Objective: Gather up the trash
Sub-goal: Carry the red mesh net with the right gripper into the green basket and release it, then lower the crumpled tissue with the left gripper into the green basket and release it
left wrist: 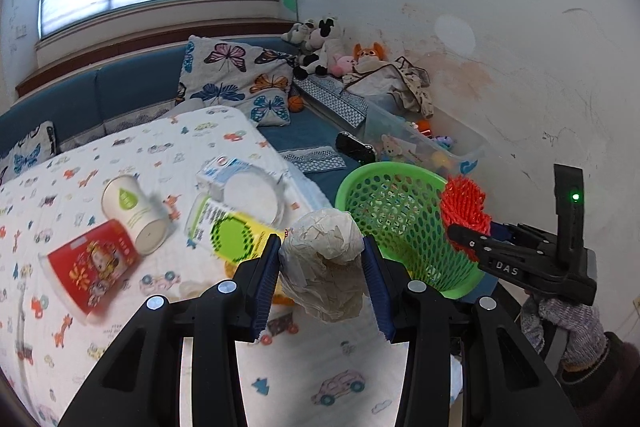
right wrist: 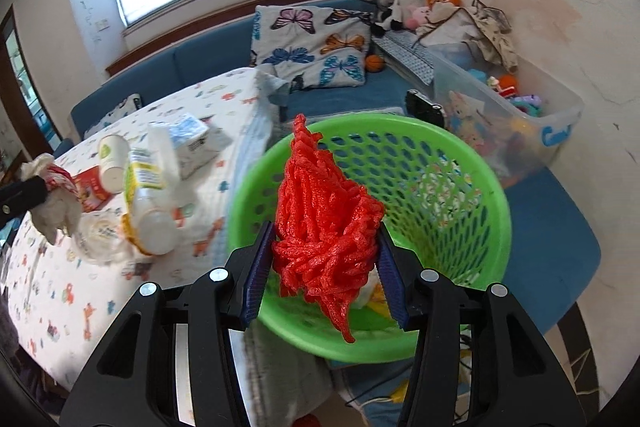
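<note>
The right gripper (right wrist: pixel 326 259) clamps a red foam net (right wrist: pixel 324 223) just over the near rim of the green basket (right wrist: pixel 480 195); the left gripper (left wrist: pixel 320 267) squeezes a crumpled paper wad (left wrist: pixel 324 259) beside the basket, over the printed cloth (left wrist: pixel 120 327). Released early, I reckon the springy net could catch the rim and tumble outside. Left of the basket lie a paper cup (left wrist: pixel 134 213), red carton (left wrist: pixel 94 265), bottle (right wrist: pixel 150 203) and milk carton (right wrist: pixel 192 143); nothing blocks the basket's mouth.
</note>
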Motion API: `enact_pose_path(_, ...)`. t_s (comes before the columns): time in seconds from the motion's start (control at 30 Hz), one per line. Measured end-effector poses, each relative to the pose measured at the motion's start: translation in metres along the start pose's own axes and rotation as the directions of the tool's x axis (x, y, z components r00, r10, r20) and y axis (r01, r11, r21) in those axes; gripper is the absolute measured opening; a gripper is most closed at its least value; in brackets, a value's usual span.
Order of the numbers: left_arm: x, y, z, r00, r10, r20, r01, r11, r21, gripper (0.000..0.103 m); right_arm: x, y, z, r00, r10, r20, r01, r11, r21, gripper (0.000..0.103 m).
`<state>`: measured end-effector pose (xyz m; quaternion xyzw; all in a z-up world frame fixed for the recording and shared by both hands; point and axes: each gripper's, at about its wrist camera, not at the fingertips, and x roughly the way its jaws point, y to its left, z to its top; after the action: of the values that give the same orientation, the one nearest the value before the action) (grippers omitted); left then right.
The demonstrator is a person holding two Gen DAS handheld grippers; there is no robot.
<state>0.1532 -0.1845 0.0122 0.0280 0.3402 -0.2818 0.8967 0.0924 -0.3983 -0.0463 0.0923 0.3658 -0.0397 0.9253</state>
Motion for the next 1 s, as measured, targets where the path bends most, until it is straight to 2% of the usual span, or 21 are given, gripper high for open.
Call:
enact_pose_path(0.1,0.004,-0.007,0.006,1.000,-0.006,0.000,0.006,1.000,0.015,0.040,0.005,-0.007,0.001,1.000,-0.019,-0.008,0.019,1.000,0.004,0.052)
enact_pose_path(0.27,0.013,-0.017,0.015,1.000,-0.016,-0.003,0.016,0.999,0.033,0.040,0.011,-0.017,0.003,0.999,-0.032,-0.016,0.032,0.999,0.015,0.061)
enact_pose_path(0.7,0.045,-0.052,0.030,0.998,-0.052,-0.038,0.055,0.995,0.081,0.041,-0.008,-0.035,0.000,0.999,-0.042,0.005,0.042,0.998,0.036,0.063)
enact_pose_path(0.77,0.051,-0.058,0.032,0.998,-0.053,-0.043,0.057,0.994,0.089,0.041,-0.016,-0.037,-0.001,0.999,-0.044,0.018,0.043,0.998,0.042,0.068)
enact_pose_path(1.0,0.070,-0.078,0.036,0.996,-0.058,-0.064,0.065,0.991,0.117,0.042,-0.030,-0.046,-0.008,0.998,-0.045,0.038,0.042,0.997,0.063,0.069)
